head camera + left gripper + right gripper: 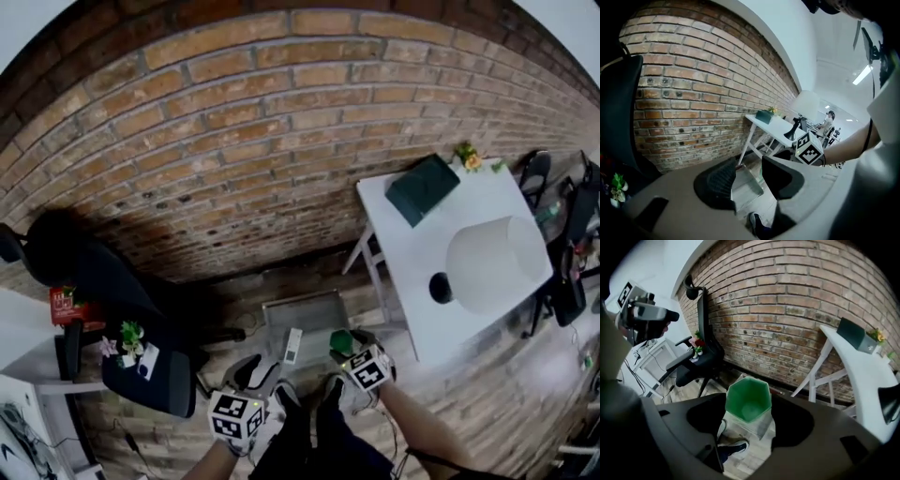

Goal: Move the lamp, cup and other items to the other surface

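My right gripper (pixel 748 416) is shut on a green six-sided cup (pixel 749 394), held upright over the floor; the head view shows the cup (pixel 341 342) just ahead of that gripper (pixel 347 352). Beside it, my left gripper (pixel 262 380) is open, and the left gripper view shows nothing between its dark pads (pixel 717 180). The lamp (pixel 497 262), with a white shade and a black base (pixel 441 287), stands on the white table (pixel 412 253) to my right. A dark green box (pixel 422 187) and a small flower (pixel 467 157) sit at that table's far end.
A black office chair (pixel 141 366) at the left carries small flowers (pixel 129 339) on its seat. A brick wall (pixel 244 141) runs across the front. A grey panel (pixel 305 323) lies on the wooden floor ahead of my feet. More chairs and clutter (pixel 567 234) crowd the far right.
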Tool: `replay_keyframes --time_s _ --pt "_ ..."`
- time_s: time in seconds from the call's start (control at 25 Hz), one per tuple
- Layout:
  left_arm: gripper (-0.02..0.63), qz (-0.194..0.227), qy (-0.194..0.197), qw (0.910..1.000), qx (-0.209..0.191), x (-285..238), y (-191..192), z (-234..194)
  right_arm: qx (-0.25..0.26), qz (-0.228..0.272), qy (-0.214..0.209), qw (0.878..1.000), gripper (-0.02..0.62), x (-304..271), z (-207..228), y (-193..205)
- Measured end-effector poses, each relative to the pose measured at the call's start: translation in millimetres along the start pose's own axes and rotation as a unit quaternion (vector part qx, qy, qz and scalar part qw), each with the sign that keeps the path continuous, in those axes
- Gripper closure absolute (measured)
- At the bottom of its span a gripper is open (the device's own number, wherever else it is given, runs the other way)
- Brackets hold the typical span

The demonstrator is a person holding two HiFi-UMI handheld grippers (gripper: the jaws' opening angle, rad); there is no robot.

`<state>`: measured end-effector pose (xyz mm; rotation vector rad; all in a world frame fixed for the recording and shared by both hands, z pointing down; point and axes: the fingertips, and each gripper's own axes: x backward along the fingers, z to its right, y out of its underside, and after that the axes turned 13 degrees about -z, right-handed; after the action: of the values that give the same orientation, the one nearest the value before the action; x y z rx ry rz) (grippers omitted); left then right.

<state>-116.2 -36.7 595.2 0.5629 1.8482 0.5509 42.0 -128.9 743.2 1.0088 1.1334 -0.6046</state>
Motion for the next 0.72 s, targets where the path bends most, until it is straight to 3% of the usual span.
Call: replay_keyframes --time_s 0.36,0.52,0.72 --pt "0.434 0.029 0.031 0.9981 -0.046 27 -54 33 -0.077 0.089 0.057 0.991 0.288 148 43 -19" --pt "0.436 0.046 0.045 0.9956 -0.068 30 -78 40 -0.103 0.110 0.076 0.986 0.288 188 58 -16" --pt "0.437 0.043 0.065 0.9938 -0.078 26 -79 48 -0.138 0.129 0.118 0.975 0.288 217 85 11"
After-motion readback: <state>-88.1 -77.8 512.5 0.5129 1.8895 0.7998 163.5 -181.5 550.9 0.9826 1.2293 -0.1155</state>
